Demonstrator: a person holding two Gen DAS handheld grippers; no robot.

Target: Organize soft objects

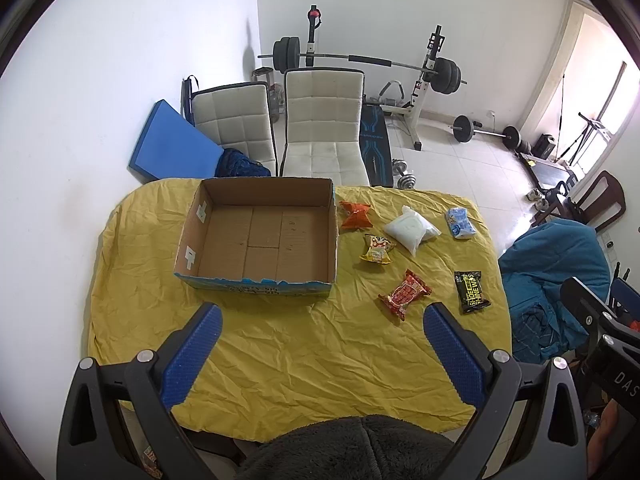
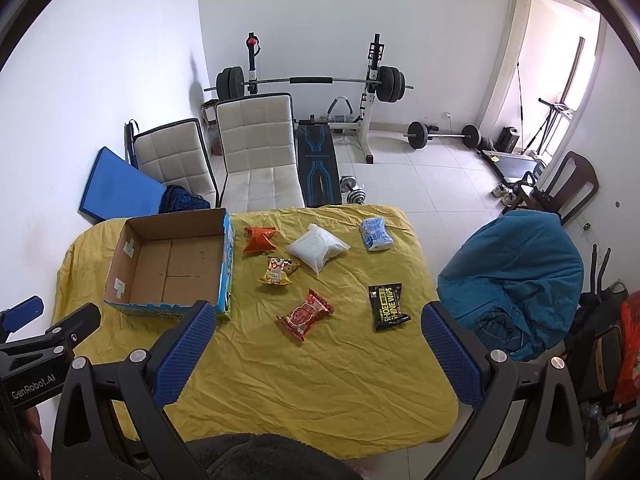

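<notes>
Cardboard box (image 1: 260, 236) open-topped on yellow cloth (image 1: 280, 352), six soft packets loose to its right: orange (image 1: 355, 215), white (image 1: 410, 230), pale blue (image 1: 460, 222), yellow (image 1: 376, 249), red (image 1: 405, 294), black (image 1: 472, 291). Left gripper (image 1: 324, 320) and right gripper (image 2: 320, 320) raised above cloth, fingers spread wide, gripping nothing.

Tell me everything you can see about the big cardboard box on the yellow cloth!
The cardboard box is wide and shallow, with no lid, so its open top faces up. Inside it is plain brown and holds nothing; flat panels line the bottom and white tape patches sit on its left wall. Outside it is printed blue, and the near rim looks ragged and torn. It rests flat on the wrinkled yellow cloth, left of the snack packets. Nothing touches it but the cloth; neither claw reaches it.
</notes>
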